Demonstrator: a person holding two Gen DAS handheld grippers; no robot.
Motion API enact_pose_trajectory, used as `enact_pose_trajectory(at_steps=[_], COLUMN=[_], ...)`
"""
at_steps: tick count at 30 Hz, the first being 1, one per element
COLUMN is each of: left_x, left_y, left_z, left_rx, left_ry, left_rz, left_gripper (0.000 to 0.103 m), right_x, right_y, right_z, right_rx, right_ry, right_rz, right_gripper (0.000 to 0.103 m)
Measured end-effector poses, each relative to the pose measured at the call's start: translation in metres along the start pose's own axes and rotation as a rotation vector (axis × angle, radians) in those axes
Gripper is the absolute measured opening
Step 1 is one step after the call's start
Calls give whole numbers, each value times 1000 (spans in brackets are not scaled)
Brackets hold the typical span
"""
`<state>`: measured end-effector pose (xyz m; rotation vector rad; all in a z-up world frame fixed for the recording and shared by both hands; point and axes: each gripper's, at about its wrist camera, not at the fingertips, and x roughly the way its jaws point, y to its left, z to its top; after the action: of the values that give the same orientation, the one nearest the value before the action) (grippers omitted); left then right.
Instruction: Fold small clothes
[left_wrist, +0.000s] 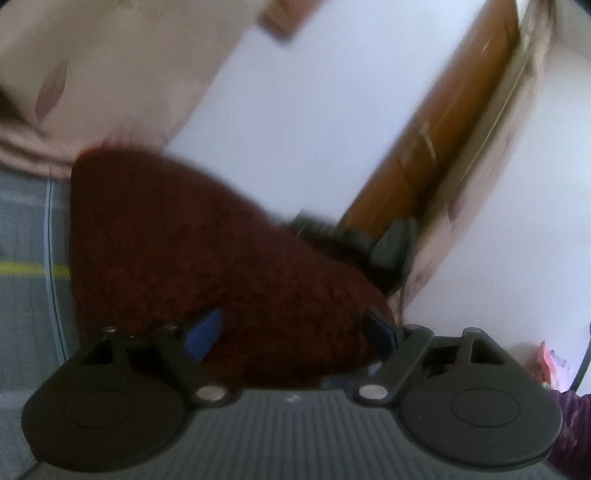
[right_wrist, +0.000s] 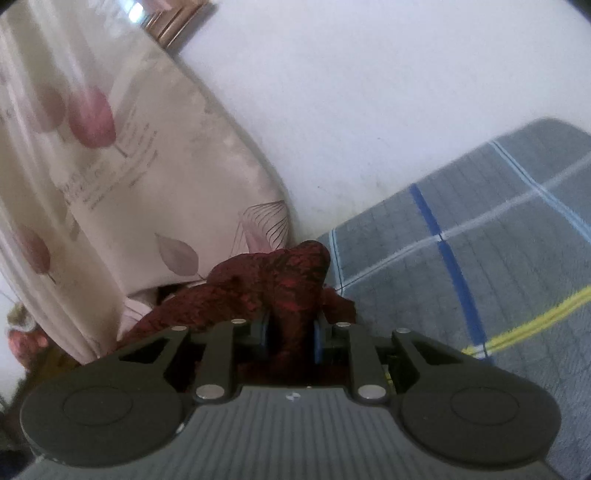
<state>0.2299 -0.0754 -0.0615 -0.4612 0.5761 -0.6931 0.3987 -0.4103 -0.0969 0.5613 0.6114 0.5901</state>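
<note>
A dark red fuzzy garment (left_wrist: 207, 240) fills the middle of the blurred left wrist view. My left gripper (left_wrist: 291, 332) is open, its blue pads wide apart, with the garment lying between and in front of them. My right gripper (right_wrist: 290, 332) is shut on a bunched fold of the same dark red garment (right_wrist: 284, 277), which rises above its blue pads. The right gripper (left_wrist: 391, 243) also shows in the left wrist view at the garment's far right edge.
A grey checked bedsheet (right_wrist: 480, 266) with blue, white and yellow lines lies at right. A cream curtain with pink leaves (right_wrist: 110, 166) hangs at left. A white wall is behind, and a brown wooden door (left_wrist: 443, 129) stands in the left wrist view.
</note>
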Motion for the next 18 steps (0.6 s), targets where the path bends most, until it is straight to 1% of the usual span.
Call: enact_pose_trajectory(at_steps=[1,2,3,4,6,8,9,11,13,14,15,16,18], left_x=[1,0,0,0,2,3,4,7,6,3,-1,-4,-8], left_y=[1,1,1,1,0,-3,-6,-9,-9,-8,-6,-4,2], left_z=[-3,-5,-6,-6,-7,-11,-11,-11,-13,-16,-17,-20,-25], left_rx=[-1,7,12,10,9,28,43,70,72,66,61,58,44], left_ry=[4,0,-6,-10,-11,-12,-11,-15,-25,-30,-31,-21,1], left_rz=[2,1,0,0,-1,0,7,22,28,25,26,30,24], left_gripper=[83,83,83,83,85,88,88,88,88,88,88,88,88], right_x=[-2,-8,-17,-26,-49,-69,-78,-81,-75,-71,-70,-67,-58], right_y=[-1,-4,-7,-7,5,25,40,75,108,121,127,129,122], right_z=[-2,-1,1,1,8,13,14,11,-6,-20,-33,-44,-66], right_rx=[21,58,97,108,61,13,-27,-163,-327,-411,-469,-515,-588], right_ry=[-11,-29,-57,-83,-133,-173,-174,-117,-29,20,37,49,66], right_rz=[2,8,2,2,-14,45,84,117,122,125,112,79,-28], right_gripper=[36,50,52,52,52,52,52,52,52,50,48,48,49])
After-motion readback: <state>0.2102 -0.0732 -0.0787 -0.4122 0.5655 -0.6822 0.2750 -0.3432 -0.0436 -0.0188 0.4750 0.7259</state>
